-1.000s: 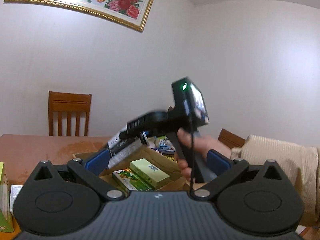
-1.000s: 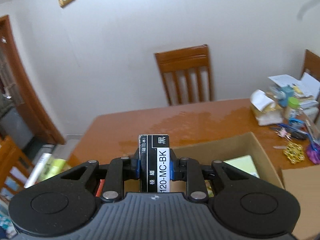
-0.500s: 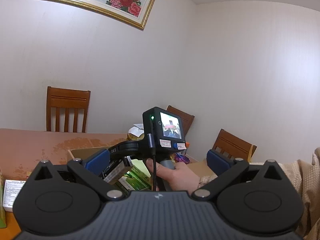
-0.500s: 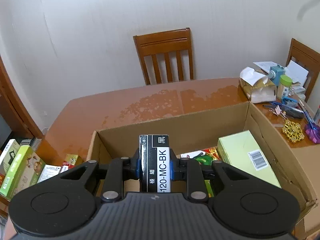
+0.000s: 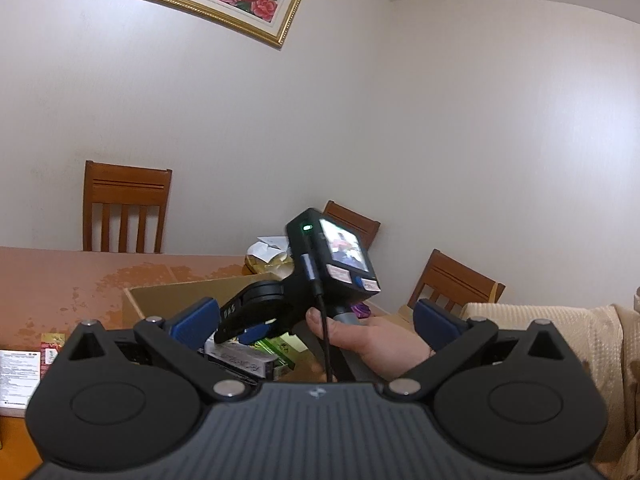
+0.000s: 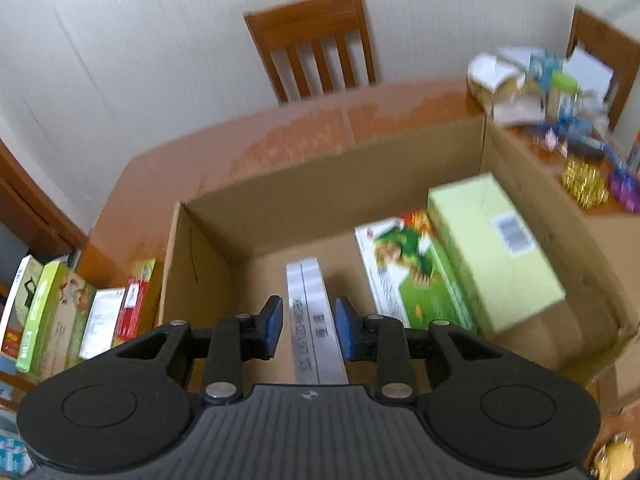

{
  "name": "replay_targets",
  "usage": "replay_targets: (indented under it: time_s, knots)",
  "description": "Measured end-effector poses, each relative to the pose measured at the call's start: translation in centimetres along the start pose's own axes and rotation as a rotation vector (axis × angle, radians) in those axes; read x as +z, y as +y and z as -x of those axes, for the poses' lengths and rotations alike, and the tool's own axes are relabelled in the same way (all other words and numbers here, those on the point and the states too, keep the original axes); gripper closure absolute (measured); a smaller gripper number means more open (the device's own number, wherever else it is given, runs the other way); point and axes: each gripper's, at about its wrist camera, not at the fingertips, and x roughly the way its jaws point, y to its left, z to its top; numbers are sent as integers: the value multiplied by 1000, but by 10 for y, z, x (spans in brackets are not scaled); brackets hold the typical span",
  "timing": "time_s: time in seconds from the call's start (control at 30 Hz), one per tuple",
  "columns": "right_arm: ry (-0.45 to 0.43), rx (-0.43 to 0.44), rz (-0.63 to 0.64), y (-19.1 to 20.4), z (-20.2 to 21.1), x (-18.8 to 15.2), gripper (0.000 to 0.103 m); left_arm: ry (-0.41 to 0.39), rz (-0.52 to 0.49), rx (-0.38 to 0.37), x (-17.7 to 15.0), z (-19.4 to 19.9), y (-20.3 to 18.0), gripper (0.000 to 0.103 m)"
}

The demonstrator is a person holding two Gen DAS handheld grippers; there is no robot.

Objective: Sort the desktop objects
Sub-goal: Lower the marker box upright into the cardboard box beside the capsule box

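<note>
Boxes outside the carton (image 6: pixel 72 312): stand in a row on the table (image 6: pixel 280 136), just left of the carton's left wall.
Cardboard carton (image 6: pixel 328 184): open-topped, on the table.
Left gripper (image 5: pixel 312 320): held level near the carton, fingers wide apart with nothing between them.
Right gripper (image 6: pixel 308 330): tilted down into the carton; its jaws have just been opening, and both blue pads stand clear of the pen box.
Pen box (image 6: pixel 314 316): white and narrow, lying flat on the carton floor between the right fingers, untouched by either.
Green picture box (image 6: pixel 412 268): flat on the floor, right of the pen box.
Pale green box (image 6: pixel 492 252): against the carton's right wall, leaning on the picture box.
</note>
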Motion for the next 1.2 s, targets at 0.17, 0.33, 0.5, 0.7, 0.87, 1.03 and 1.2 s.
replay_targets:
  time_s: [0.17,0.33,0.5,0.7,0.87,1.03,1.2]
  knots:
    - [62,-39,51,3,-8,-2,69,4,-20,-10,-2,-1,-3,0]
    - [113,-44,100,5,-16,-2,69,4,-24,-5,-3,0,-4,0]
    - [162,-68,207,21,-28,-5,50,8,-14,2,-4,0,-3,0]
    - [226,-95,231,28,-43,-5,69,17,-16,7,-5,1,-4,0]
    - [282,-26,60,2,-55,3,70,14,-11,11,-5,1,-3,0]
    - [285,-21,-27,-23,-55,9,71,16,-6,8,-5,0,-2,0]
    - [274,-44,-26,-36,-50,9,70,22,-5,-1,-6,-4,-2,0]
